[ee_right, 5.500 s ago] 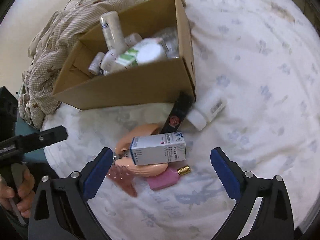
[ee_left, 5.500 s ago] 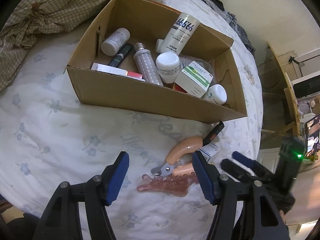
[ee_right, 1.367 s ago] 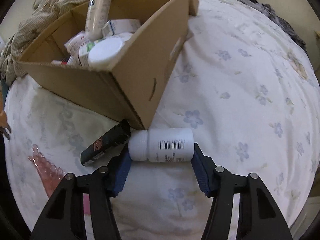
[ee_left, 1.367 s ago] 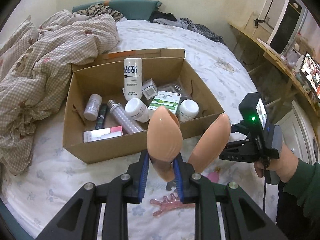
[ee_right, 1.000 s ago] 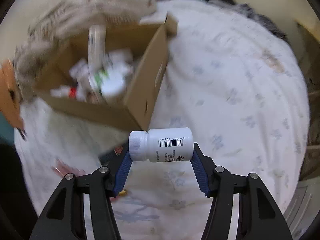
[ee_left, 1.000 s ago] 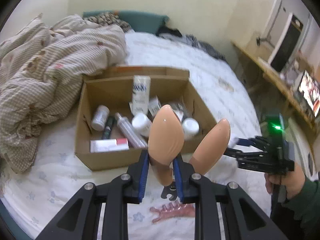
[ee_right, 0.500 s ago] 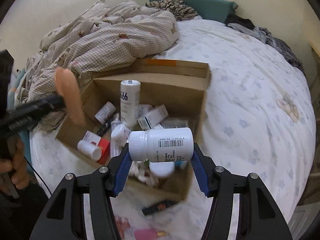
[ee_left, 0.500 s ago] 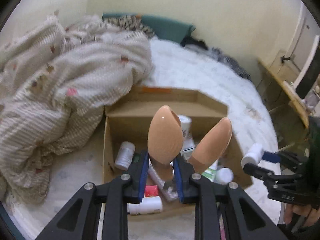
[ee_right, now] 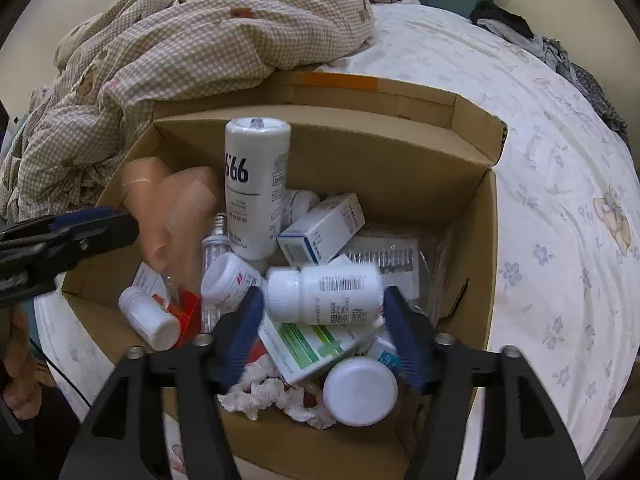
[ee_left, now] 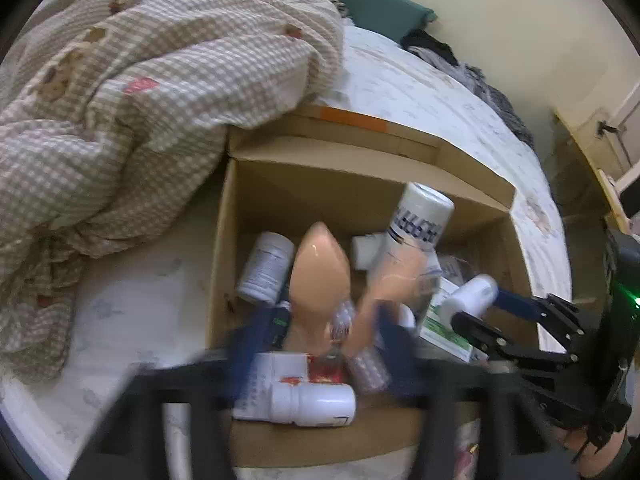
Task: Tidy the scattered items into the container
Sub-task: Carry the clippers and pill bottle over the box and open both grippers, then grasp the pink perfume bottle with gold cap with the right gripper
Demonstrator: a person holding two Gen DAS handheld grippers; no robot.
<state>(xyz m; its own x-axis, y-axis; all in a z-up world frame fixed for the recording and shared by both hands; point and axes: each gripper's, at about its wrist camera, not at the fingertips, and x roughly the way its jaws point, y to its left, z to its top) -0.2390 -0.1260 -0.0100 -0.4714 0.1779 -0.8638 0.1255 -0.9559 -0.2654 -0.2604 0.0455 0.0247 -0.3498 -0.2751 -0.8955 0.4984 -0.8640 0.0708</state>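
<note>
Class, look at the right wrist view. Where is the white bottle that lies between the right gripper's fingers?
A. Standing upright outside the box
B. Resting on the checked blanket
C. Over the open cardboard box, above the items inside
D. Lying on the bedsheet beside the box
C: the white bottle lies sideways between the right gripper's fingers, over the cardboard box with cartons and bottles beneath it.

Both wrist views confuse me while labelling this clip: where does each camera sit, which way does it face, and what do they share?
Left wrist: on the left gripper, facing down into the brown cardboard box; its blurred fingers flank peach-handled clippers.
Right wrist: on the right gripper, above the box's near edge; fingers flank a white plastic pill bottle; a hand shows left.
Shared: the box, tall white "666" bottle, checked quilt, each other's gripper.
</note>
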